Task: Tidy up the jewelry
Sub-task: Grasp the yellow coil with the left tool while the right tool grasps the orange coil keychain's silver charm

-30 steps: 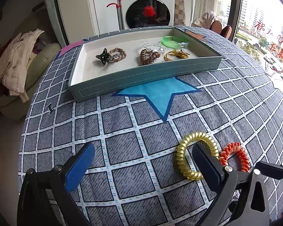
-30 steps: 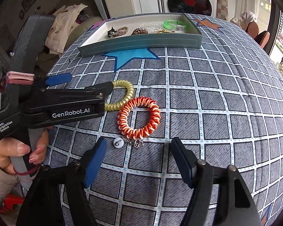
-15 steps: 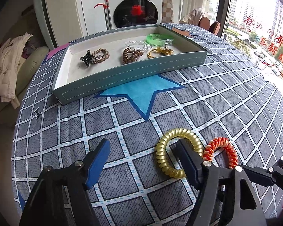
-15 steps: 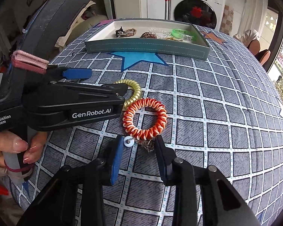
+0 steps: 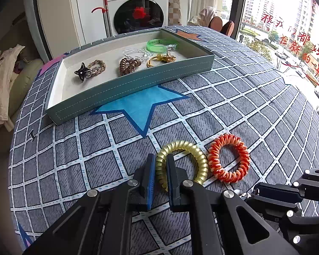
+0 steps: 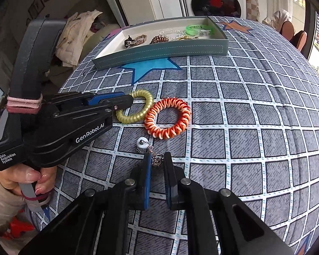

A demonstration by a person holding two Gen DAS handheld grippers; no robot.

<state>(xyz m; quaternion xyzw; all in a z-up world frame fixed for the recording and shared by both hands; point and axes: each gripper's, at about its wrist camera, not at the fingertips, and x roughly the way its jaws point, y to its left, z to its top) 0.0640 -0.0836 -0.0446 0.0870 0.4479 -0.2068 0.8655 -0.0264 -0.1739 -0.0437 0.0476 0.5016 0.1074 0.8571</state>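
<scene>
Both pairs of jaws have closed since the earlier frame — the left gripper (image 5: pixel 160 171) clamped on the gold coil bracelet (image 5: pixel 181 161), the right gripper (image 6: pixel 156 165) on the chain pendant (image 6: pixel 156 159) — the tray (image 5: pixel 127 89) lies straight ahead of both.

Two coil bands (image 5: pixel 181 163), one chain (image 6: pixel 151 148), one tray (image 5: pixel 129 89), six pieces inside (image 5: pixel 129 65).

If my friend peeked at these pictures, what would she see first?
Probably the two bright curly rings on the checked blanket: the gold coil pinched in the left claw, and the orange coil lying free right beside it. Next, the right claw nipping a little silver chain with a white bead. Farther back sits a teal tray already holding other jewelry.
</scene>
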